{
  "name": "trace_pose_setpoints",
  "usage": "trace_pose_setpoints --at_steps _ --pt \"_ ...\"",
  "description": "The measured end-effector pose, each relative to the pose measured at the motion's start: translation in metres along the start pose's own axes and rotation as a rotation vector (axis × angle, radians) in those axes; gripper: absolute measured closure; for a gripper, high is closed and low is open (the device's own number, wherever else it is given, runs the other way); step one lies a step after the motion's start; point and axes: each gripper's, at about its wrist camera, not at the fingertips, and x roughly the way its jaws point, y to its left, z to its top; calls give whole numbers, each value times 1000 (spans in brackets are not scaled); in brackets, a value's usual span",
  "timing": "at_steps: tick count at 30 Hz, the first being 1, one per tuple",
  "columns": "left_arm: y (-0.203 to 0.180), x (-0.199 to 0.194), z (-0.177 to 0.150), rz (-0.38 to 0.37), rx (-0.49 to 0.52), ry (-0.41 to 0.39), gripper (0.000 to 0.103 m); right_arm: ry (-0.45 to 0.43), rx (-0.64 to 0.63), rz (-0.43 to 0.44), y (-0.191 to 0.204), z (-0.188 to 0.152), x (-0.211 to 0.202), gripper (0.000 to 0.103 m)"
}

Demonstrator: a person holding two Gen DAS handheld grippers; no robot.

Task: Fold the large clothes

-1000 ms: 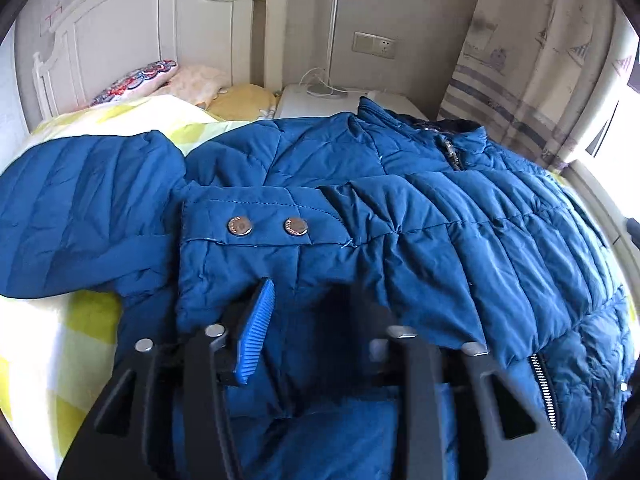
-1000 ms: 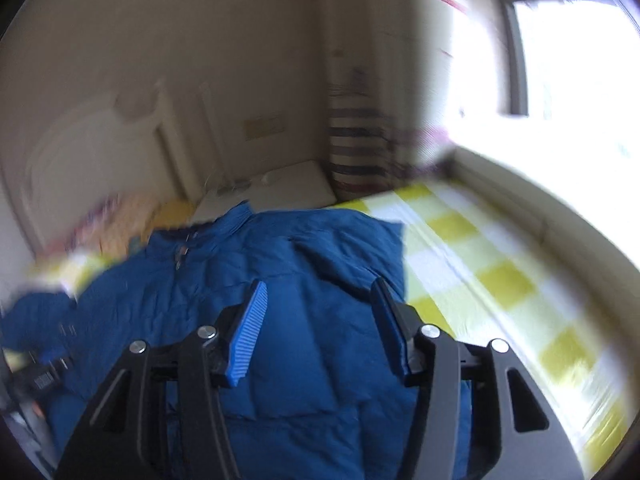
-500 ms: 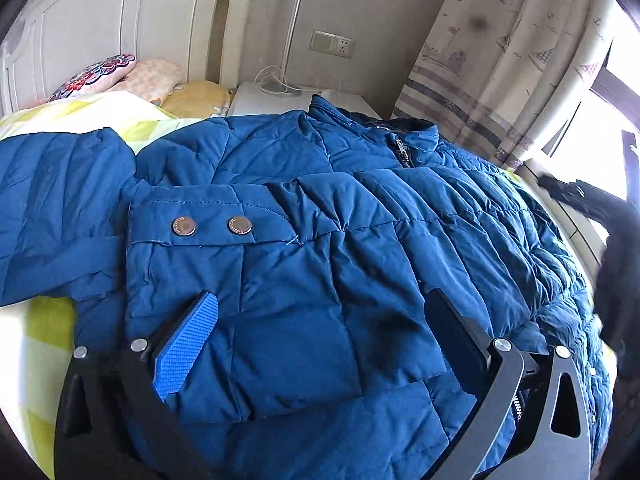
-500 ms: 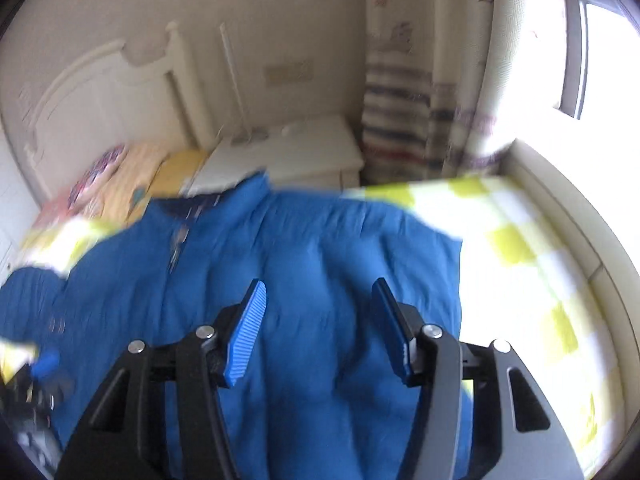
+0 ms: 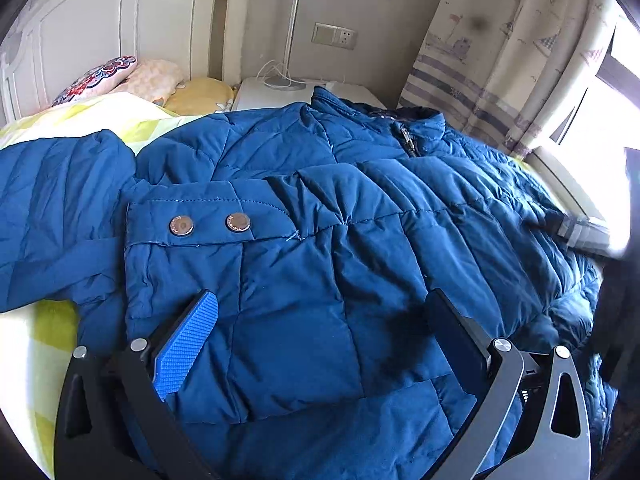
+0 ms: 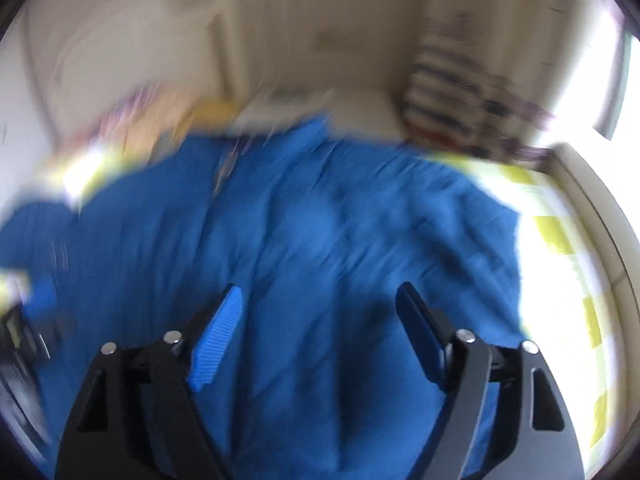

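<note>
Bed with yellow-and-white checked cover carries the blue quilted jacket, spread front-up across most of it, collar toward 12 o'clock. One sleeve lies out at 9 o'clock. White headboard at 11 o'clock, pillows at its foot. Striped curtain at 1 o'clock. White nightstand at 12 o'clock, lamp pole on it. Two metal snaps on a jacket flap.

Left claw released, fingers spread wide over the jacket front. Right claw also released above the jacket (right wrist view heavily motion-blurred). Nothing between either claw and the fabric.
</note>
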Motion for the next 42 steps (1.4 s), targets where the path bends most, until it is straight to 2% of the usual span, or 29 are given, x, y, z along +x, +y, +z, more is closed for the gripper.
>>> trace_pose_setpoints --at_steps 3,5,8,10,13,15,19,20,22,25,28,30,31,33,34,35,36,37,39,41,42 --pt "0 0 0 3 11 8 4 5 74 -29 -7 0 -12 22" --pt "0 0 1 2 15 12 4 -77 118 24 -3 -6 -44 22" --pt "-1 1 1 6 24 18 4 -109 39 10 25 -26 -63 16" --pt "-2 1 1 9 30 21 4 -69 -27 -33 36 -38 -46 15" --pt "4 -7 0 -28 0 -10 4 -59 -13 -40 39 -46 -33 13" --pt "25 -27 -2 -57 -95 -84 4 -67 -6 -34 35 -46 -32 13" --pt "118 -118 -26 -72 -473 -353 4 -113 15 -18 33 -51 -41 13" --pt "148 -144 -38 -63 -571 -417 4 -126 24 -12 31 -51 -44 13" --pt "202 -180 -61 -13 -728 -489 4 -144 45 0 29 -54 -48 14" --pt "282 -216 -90 79 -933 -510 4 -144 63 16 22 -51 -47 14" --pt "350 -232 -106 118 -1082 -502 4 -141 57 13 23 -51 -46 14" --pt "387 -231 -109 87 -1148 -486 14 -140 59 14 23 -51 -46 14" --pt "397 -230 -107 88 -1159 -484 23 -140 61 16 23 -51 -46 14" --pt "414 -228 -98 75 -1138 -491 47 -141 59 15 23 -51 -45 14" --pt "416 -225 -95 63 -1121 -484 67 -143 59 16 23 -51 -46 14" --pt "417 -222 -90 84 -1108 -466 84 -148 61 18 22 -51 -46 14" --pt "414 -223 -86 121 -1085 -473 91 -157 66 22 21 -52 -47 14" --pt "408 -226 -82 134 -1062 -497 94 -168 76 28 20 -53 -49 14" --pt "373 -245 -70 154 -963 -601 97 -211 121 41 13 -55 -55 17" --pt "337 -260 -52 140 -854 -663 98 -273 188 53 2 -58 -65 20" --pt "304 -269 -37 114 -765 -695 98 -300 218 57 -3 -59 -69 20"
